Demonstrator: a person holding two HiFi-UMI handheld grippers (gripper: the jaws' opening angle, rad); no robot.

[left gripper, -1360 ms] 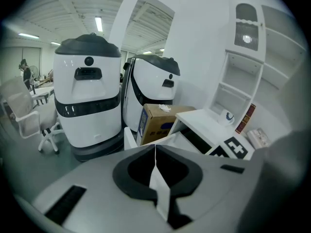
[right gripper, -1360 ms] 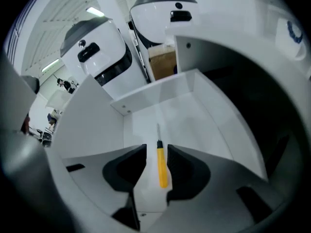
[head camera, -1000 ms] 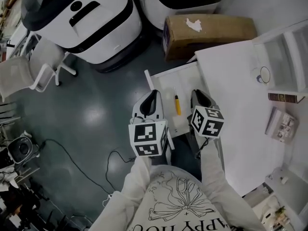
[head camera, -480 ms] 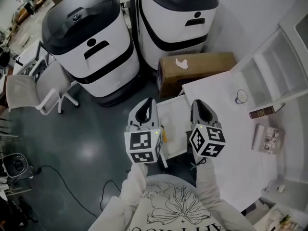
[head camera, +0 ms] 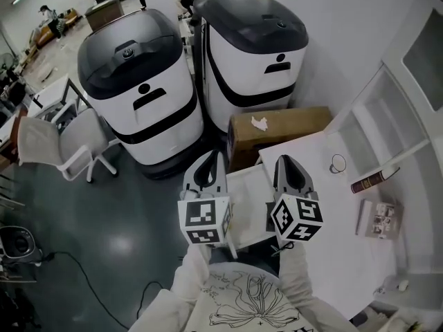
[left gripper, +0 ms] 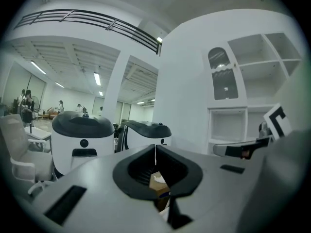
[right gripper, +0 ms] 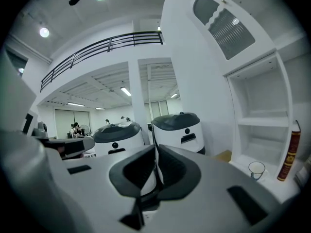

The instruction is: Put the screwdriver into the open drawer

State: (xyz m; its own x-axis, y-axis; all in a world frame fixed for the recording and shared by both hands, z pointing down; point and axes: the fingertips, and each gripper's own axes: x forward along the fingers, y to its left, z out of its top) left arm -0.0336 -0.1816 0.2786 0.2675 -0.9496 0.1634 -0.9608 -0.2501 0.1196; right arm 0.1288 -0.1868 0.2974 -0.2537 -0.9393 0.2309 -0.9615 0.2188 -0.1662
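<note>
Drawer (head camera: pixel 248 194) open below — left gripper (head camera: pixel 210 159) and right gripper (head camera: pixel 286 162) level, jaws together

Drawer (head camera: pixel 248 185): only narrow strip shows between left gripper (head camera: pixel 210 159) and right gripper (head camera: pixel 286 163); near part and contents hidden behind them. Hands hidden beneath grippers. Cardboard box (head camera: pixel 277 126): near edge hidden by table (head camera: pixel 332 220). Booklet (head camera: pixel 377 218) print too small to read. Far-left figures (head camera: pixel 47 10) tiny, unclear.
</note>
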